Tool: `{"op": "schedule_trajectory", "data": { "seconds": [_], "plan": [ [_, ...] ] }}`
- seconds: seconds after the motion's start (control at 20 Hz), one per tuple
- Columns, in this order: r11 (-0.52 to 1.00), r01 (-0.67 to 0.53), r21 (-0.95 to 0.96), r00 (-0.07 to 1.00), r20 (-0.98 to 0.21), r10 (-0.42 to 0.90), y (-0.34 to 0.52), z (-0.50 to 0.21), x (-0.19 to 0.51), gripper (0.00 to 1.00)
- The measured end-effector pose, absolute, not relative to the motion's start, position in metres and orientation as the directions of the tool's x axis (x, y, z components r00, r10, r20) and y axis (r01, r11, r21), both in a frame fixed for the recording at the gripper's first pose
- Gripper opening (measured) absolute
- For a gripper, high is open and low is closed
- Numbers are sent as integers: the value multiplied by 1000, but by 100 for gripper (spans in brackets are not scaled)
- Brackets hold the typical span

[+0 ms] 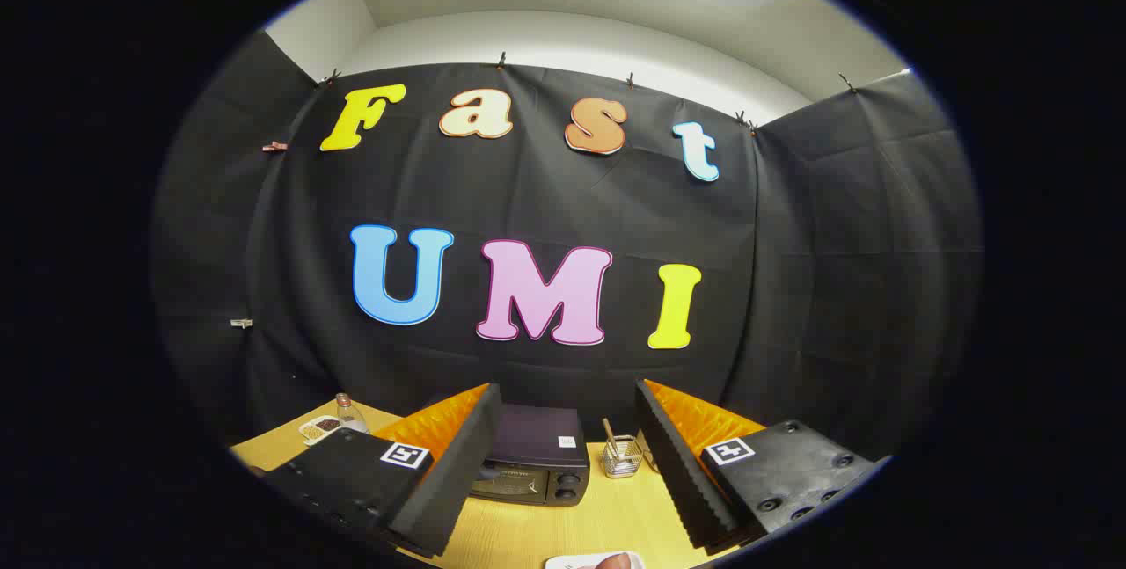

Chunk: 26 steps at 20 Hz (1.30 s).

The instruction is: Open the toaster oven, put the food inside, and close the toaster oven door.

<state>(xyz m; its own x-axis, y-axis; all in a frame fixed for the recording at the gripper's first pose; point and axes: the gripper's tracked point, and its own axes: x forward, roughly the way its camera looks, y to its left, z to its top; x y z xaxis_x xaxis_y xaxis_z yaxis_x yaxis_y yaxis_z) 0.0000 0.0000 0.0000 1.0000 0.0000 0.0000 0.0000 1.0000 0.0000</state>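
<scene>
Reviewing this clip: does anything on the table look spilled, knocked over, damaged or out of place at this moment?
Nothing stands out. The toaster oven sits square on the table with its door shut, beyond the open gripper. The wire holder and small bottle stand upright; no spills show.

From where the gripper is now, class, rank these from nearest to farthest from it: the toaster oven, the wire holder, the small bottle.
The gripper is open, holding nothing.
1. Toaster oven: just ahead, between the fingers, toward the left one.
2. Wire holder: beside the oven's right side, slightly further back; close to call.
3. Small bottle: farthest, beyond the left finger by the wall.
</scene>
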Motion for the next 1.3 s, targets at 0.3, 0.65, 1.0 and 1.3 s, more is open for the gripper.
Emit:
{"op": "schedule_trajectory", "data": {
  "seconds": [0.3,0.65,1.0,1.3],
  "plan": [
    [1000,-4,2,1000,-4,4,4,-2,-2,97],
    [1000,-4,4,1000,0,4,5,1,1,97],
    [999,-32,4,1000,-2,32,23,0,6,97],
    [996,-80,46,996,-23,82,59,-9,20,97]
  ]
}}
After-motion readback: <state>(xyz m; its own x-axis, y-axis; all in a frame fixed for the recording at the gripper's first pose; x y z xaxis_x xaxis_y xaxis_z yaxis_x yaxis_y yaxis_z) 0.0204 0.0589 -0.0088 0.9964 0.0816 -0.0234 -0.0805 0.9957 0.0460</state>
